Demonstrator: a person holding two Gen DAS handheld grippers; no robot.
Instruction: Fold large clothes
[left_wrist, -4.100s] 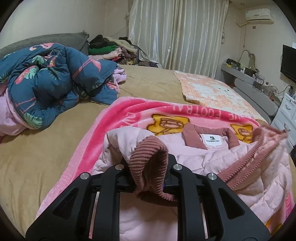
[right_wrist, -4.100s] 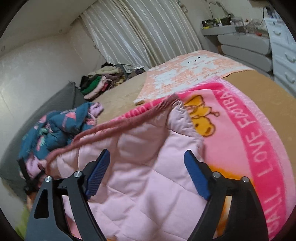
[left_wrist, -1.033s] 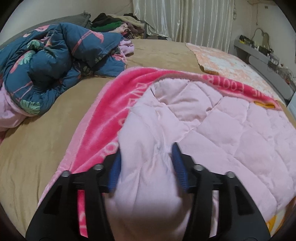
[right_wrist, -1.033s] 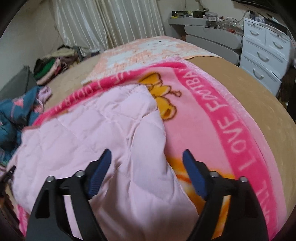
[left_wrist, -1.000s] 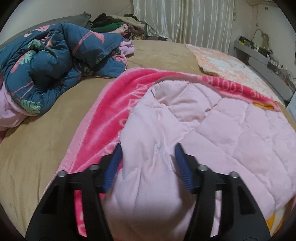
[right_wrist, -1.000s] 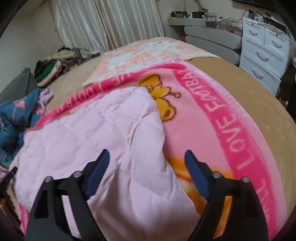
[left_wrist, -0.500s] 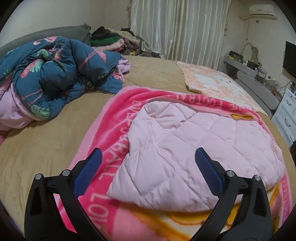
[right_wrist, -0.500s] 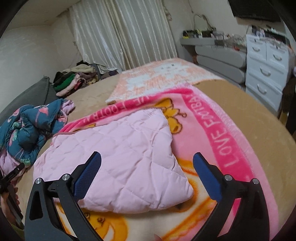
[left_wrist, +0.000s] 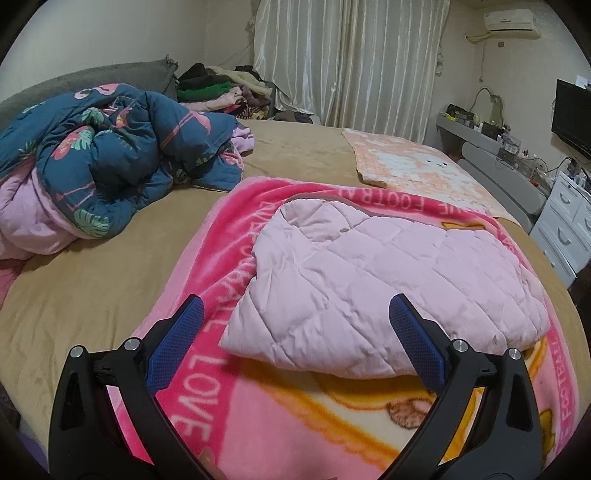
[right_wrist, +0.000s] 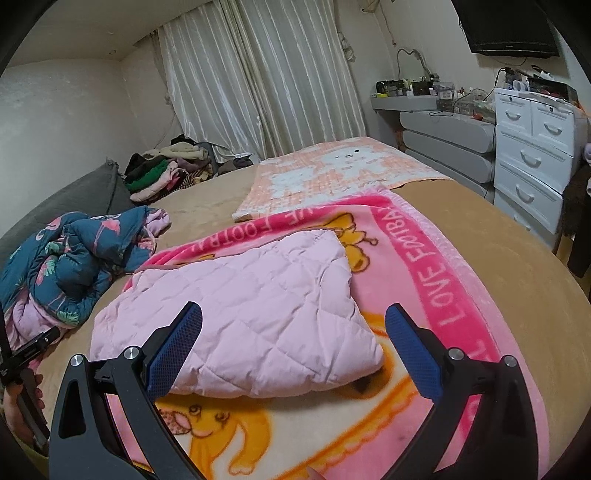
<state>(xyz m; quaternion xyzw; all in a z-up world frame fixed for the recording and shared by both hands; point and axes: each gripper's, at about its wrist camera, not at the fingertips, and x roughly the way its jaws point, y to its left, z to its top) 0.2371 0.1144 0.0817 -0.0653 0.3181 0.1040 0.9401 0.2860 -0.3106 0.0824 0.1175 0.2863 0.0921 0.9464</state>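
Observation:
A pale pink quilted jacket (left_wrist: 388, 280) lies folded into a flat bundle on a bright pink cartoon blanket (left_wrist: 295, 424) spread over the bed. It also shows in the right wrist view (right_wrist: 243, 314), on the same blanket (right_wrist: 436, 280). My left gripper (left_wrist: 295, 332) is open and empty, held back from the jacket's near edge. My right gripper (right_wrist: 293, 336) is open and empty, held just short of the jacket's near edge.
A crumpled blue floral duvet (left_wrist: 103, 158) lies at the left of the tan bed (left_wrist: 92, 280). An orange and white blanket (right_wrist: 340, 173) lies farther back. A pile of clothes (right_wrist: 166, 170) sits by the curtains. White drawers (right_wrist: 535, 155) stand at the right.
One second ago my left gripper's jaws were narrow around a fold of the jacket. Both grippers have since opened wide and pulled back and up. The jacket now lies folded on the blanket.

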